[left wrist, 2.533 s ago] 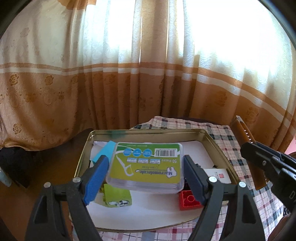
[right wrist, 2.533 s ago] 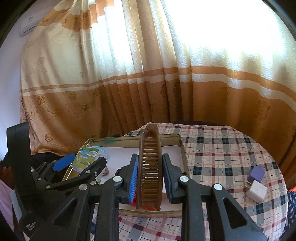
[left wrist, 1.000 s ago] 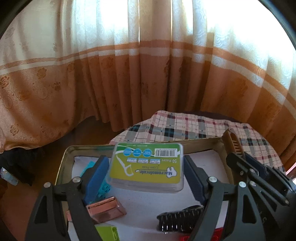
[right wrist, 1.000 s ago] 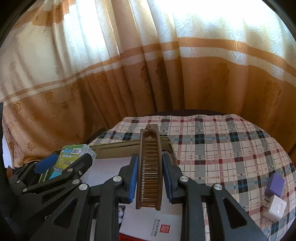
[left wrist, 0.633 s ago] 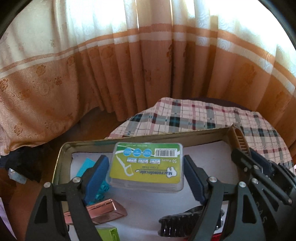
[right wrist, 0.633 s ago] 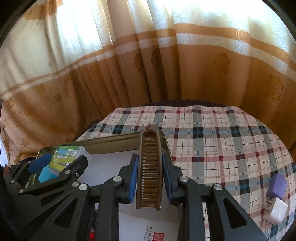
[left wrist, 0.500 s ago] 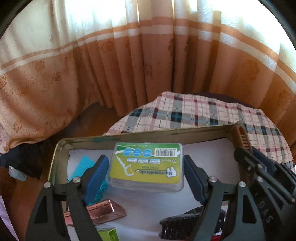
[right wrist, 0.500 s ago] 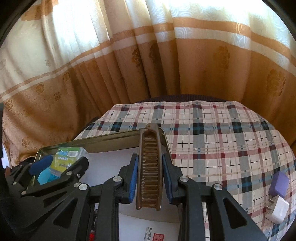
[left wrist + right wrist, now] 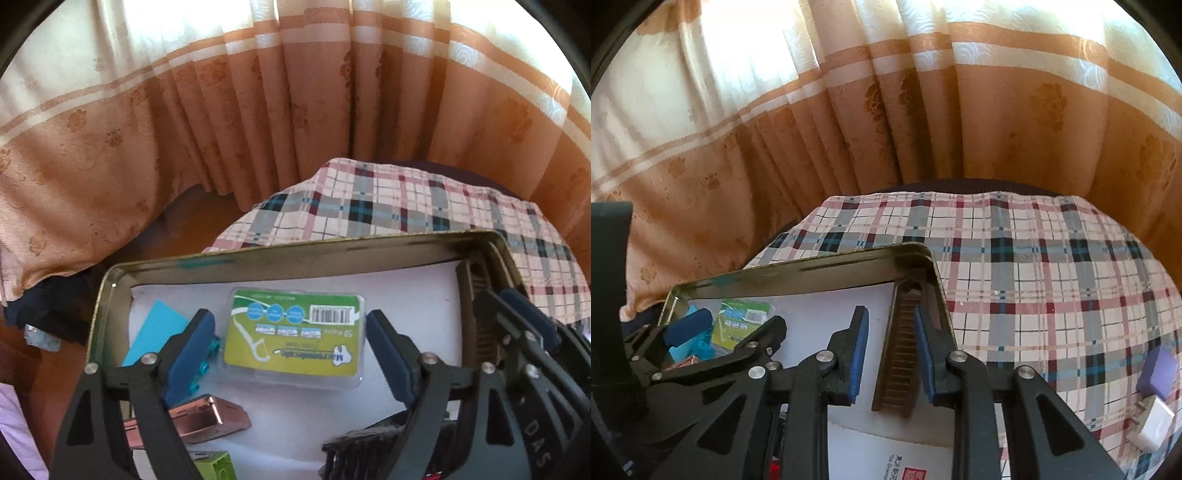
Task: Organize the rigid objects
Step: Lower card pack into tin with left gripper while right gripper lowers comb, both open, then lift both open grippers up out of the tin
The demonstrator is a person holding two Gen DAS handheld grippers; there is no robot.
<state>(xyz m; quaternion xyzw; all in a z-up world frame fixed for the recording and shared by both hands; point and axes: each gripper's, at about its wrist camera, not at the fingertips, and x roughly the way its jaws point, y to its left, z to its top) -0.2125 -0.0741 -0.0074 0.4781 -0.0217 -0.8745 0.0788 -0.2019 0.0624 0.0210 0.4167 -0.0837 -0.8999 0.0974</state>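
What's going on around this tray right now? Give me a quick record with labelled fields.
Setting: metal tray lined with white paper, on a plaid tablecloth
Left hand-held gripper: jaws opening; pads clear of the floss pick box, which lies flat in the tray between them
Right hand-held gripper: closed narrowly on the brown comb, whose tip is in the tray's far right corner
Also in tray: blue card, copper-coloured case
Outside tray: purple block and white block on the cloth
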